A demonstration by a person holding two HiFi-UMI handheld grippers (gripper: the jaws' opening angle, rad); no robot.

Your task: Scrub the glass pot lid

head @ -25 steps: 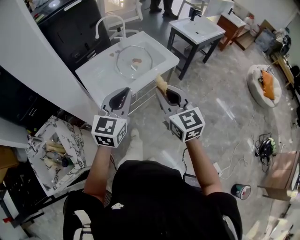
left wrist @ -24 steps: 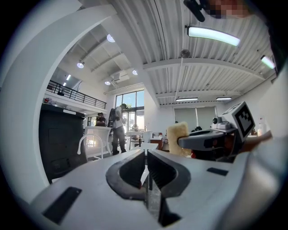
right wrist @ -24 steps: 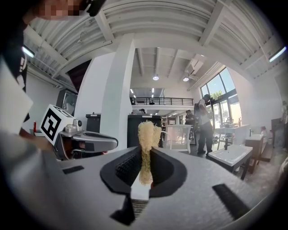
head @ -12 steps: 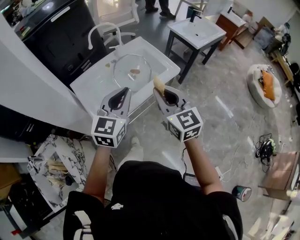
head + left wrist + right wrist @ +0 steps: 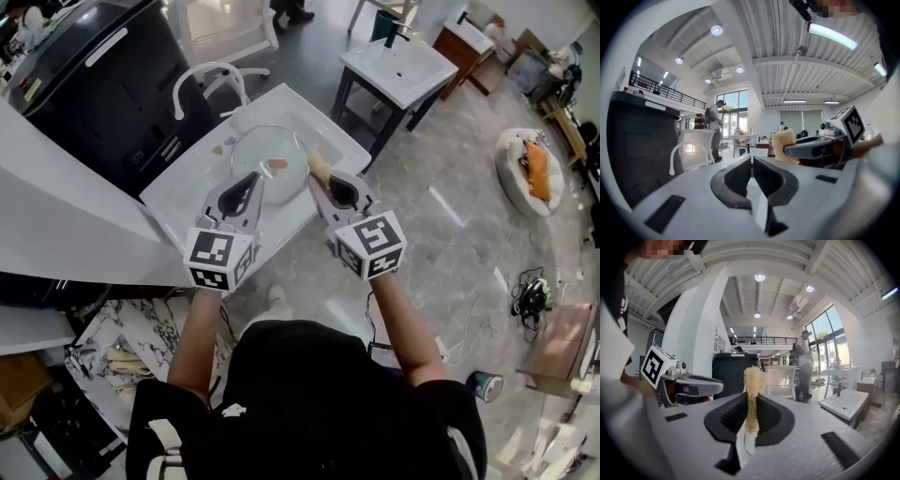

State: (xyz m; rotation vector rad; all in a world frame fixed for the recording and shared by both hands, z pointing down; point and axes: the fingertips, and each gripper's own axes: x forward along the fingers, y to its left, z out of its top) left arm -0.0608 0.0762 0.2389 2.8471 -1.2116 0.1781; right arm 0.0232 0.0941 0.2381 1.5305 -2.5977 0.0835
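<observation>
At the sink: lid awaits scrubbing

On the white sink (image 5: 323, 117), just beyond both grippers, lies the glass lid (image 5: 253, 145). It is likely slippery and breakable, best steadied by its knob (image 5: 277, 164). Left gripper (image 5: 246, 187) is closed, empty; right gripper (image 5: 323, 183) pinches a soft sponge (image 5: 319, 167).

- Bright daylight from tall windows (image 5: 732, 105) plus round ceiling lamps (image 5: 716, 30).
- Both gripper views bulge fisheye, corners black.
- Glare streaks the glossy grey floor (image 5: 448, 214).
</observation>
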